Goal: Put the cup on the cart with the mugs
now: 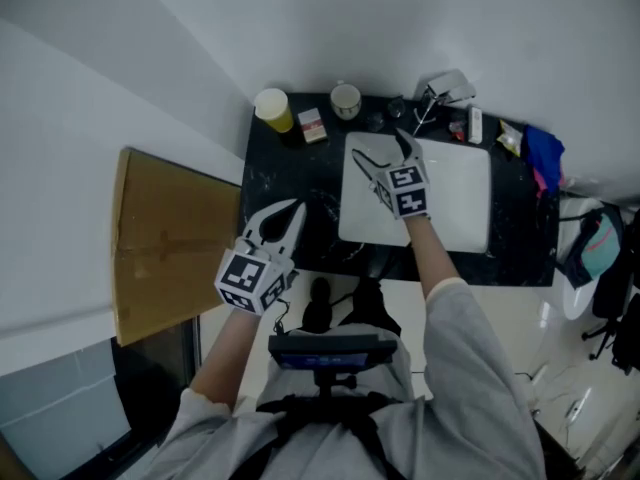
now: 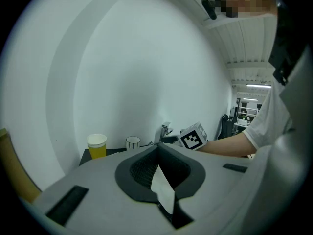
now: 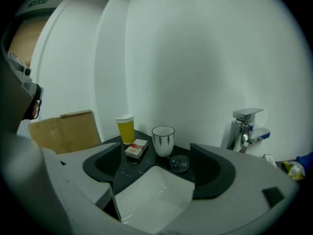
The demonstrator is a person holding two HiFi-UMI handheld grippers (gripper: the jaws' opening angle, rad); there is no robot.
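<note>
Right gripper [image 1: 377,145] hovering over the sink [image 1: 460,203], fingers spread, empty.
Left gripper [image 1: 290,210] fingers pressing together; cup [image 3: 163,140] standing at counter's [image 1: 290,173] back edge.

White wall [image 1: 150,48]; black counter [image 1: 290,178], white sink [image 1: 460,198]; cardboard [image 1: 160,238] at left.

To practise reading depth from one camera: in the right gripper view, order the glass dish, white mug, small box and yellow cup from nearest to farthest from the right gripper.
1. glass dish: just ahead, centre.
2. white mug, behind the dish, and small box, left of it: too close to call.
3. yellow cup: far back, leftmost.
</note>
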